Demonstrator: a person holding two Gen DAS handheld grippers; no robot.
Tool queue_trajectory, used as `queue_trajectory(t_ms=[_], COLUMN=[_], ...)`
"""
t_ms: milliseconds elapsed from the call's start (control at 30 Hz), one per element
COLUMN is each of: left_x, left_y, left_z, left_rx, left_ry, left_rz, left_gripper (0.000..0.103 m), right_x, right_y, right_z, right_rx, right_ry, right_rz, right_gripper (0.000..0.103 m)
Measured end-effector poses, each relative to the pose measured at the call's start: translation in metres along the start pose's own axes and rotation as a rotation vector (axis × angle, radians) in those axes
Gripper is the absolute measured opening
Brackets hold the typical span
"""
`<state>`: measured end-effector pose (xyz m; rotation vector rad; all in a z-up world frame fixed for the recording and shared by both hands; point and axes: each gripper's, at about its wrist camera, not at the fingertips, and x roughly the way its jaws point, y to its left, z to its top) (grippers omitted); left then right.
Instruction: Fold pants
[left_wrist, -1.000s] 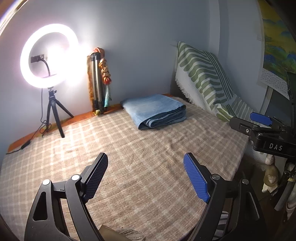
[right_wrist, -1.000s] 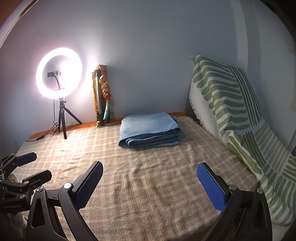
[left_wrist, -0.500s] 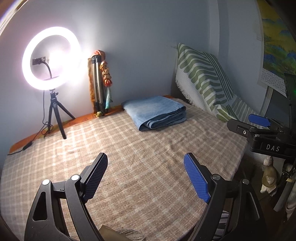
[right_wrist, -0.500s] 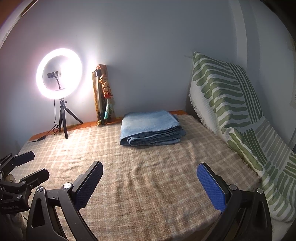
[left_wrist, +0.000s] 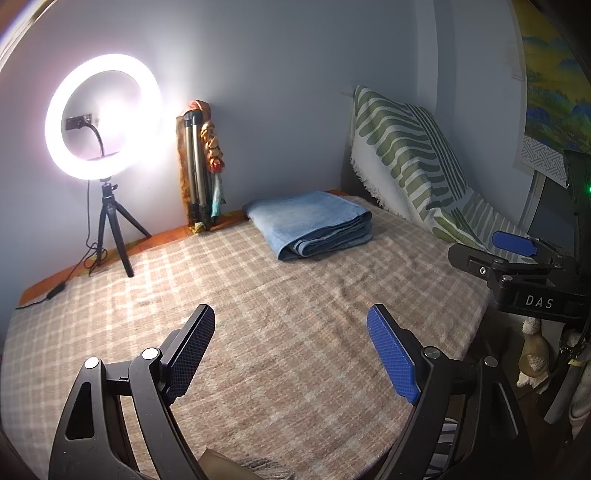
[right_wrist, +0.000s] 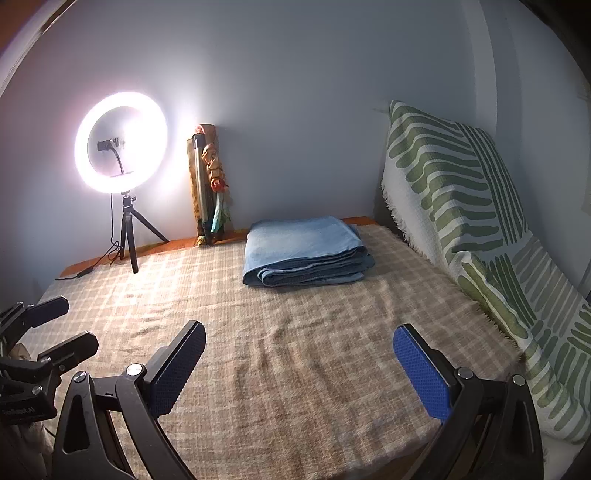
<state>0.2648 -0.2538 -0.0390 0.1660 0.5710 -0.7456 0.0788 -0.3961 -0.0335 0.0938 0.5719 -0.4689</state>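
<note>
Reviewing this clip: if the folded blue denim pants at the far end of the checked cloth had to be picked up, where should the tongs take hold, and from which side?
Probably the rounded fold of the folded blue denim pants, at their near left corner. Come from the near side, low over the beige checked cloth: the layers stack flat with their edges facing this way, so one finger can slide beneath and one above.

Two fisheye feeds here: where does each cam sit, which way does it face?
Left wrist: sits on the left claw, looking forward and slightly down across the checked blanket at the folded blue pants; shows its own open fingers, and the right claw at the right edge.
Right wrist: sits on the right claw, facing the same way; the left claw shows at the left edge.
Shared: pants, blanket, ring light, green-patterned throw.
</note>
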Motion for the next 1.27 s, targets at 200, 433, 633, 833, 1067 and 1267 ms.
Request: queue_trajectory(t_ms=[200, 433, 633, 833, 1067, 1267], left_x=[0.000, 0.000, 0.002, 0.005, 0.004, 0.004], left_y=[0.000, 0.000, 0.000, 0.001, 0.000, 0.001], left_z=[0.001, 0.001, 0.000, -0.002, -0.004, -0.003], left_rx=[0.002, 0.003, 0.008, 0.005, 0.017, 0.011], left_ry=[0.001, 0.001, 0.003, 0.013, -0.001, 0.001], left_rz=[-0.001, 0.000, 0.002, 0.001, 0.011, 0.012], left_gripper=[0.085, 0.085, 0.085, 0.085, 0.085, 0.085], right_x=[0.001, 0.001, 0.004, 0.006, 0.008, 0.008], right_y=[-0.001, -0.001, -0.003, -0.003, -0.001, -0.001], right_z=[-0.004, -0.004, -0.007, -0.009, -0.011, -0.012], right_rx=[0.012, 0.013, 0.024, 0.029, 0.031, 0.031], right_ry=[0.007, 0.007, 0.015, 0.022, 0.029, 0.030], right_rz=[0.005, 0.005, 0.010, 0.012, 0.017, 0.019], right_gripper=[0.103, 0.103, 0.103, 0.103, 0.103, 0.103])
